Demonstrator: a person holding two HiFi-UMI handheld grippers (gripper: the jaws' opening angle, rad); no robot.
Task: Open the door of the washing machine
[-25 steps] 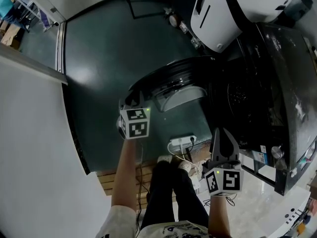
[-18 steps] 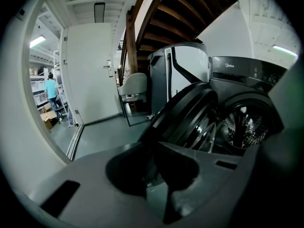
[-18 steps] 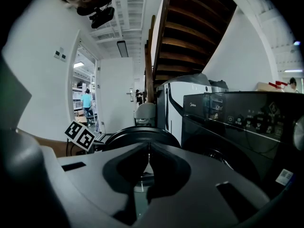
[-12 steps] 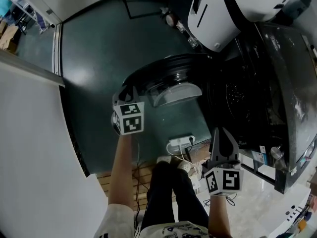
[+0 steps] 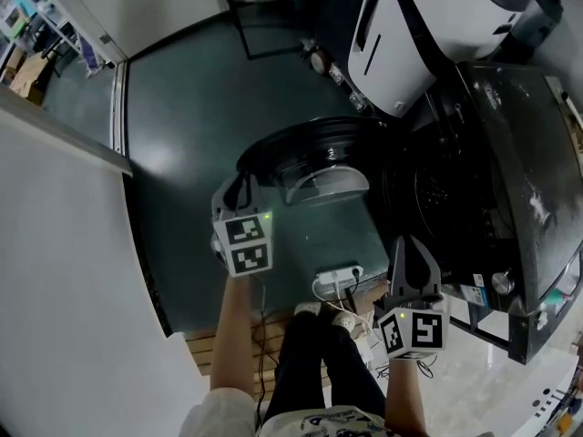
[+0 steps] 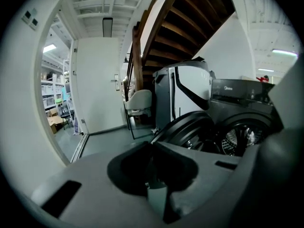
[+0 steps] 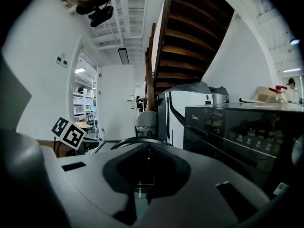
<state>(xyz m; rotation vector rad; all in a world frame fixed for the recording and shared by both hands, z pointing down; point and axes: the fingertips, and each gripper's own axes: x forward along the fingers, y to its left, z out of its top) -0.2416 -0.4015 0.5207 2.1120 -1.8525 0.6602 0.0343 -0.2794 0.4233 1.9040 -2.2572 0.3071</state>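
Observation:
The black washing machine stands at the right with its round door swung open toward the left, the drum opening exposed. My left gripper hovers just off the door's outer rim with its jaws together and nothing between them. From the left gripper view the open door and the drum lie ahead to the right, apart from the tips. My right gripper is shut and empty in front of the machine, whose control panel shows at the right of the right gripper view.
A white appliance stands beyond the washer under the wooden stairs. A white power strip with cables lies on the green floor by the person's feet. A wooden pallet and a white wall are at the left.
My left gripper has risen a little beside the door's rim. The door stays open and the right gripper has hardly moved.

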